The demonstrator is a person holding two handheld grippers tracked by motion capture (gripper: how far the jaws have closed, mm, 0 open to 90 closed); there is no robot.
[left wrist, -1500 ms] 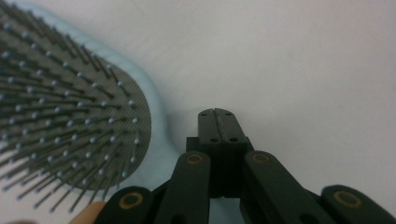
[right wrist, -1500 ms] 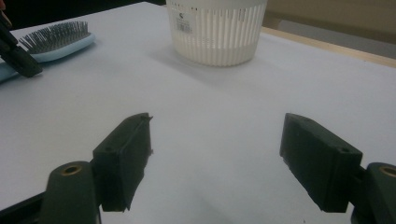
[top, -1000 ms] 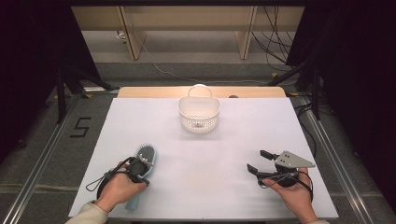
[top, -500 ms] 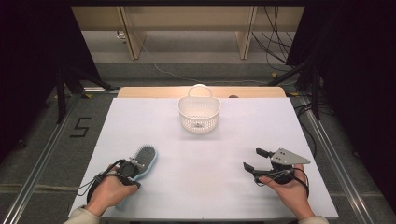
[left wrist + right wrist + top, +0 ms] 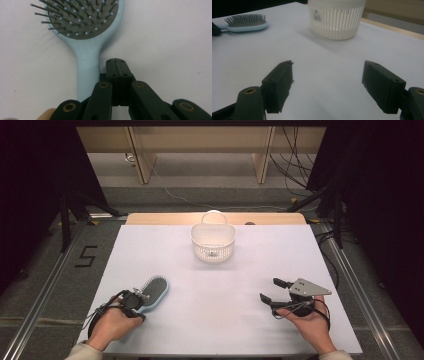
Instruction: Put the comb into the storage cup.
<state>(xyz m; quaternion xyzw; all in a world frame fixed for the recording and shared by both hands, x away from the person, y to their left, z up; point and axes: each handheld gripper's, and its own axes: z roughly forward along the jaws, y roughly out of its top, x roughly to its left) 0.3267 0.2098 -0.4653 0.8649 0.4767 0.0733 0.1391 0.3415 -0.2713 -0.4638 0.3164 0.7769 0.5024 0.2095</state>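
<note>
The hairbrush [image 5: 152, 292] is lying bristles up near the counter's [image 5: 240, 285] front left corner, its handle pointing toward the front edge. The left claw [image 5: 117, 65] is sitting just beside that handle with its jaws pressed together on nothing. The right claw [image 5: 270, 291] is resting near the front right corner, jaws spread wide and facing the white basket [image 5: 213, 241] by the far edge.

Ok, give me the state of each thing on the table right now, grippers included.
Light blue oval hairbrush: flat on the white table, bristles up, not gripped.
White slotted plastic basket: upright at the far middle; contents cannot be told.
Left gripper: shut on nothing, jaws pressed together beside the hairbrush handle.
Right gripper: open, empty, low over bare table, pointing toward the basket.
</note>
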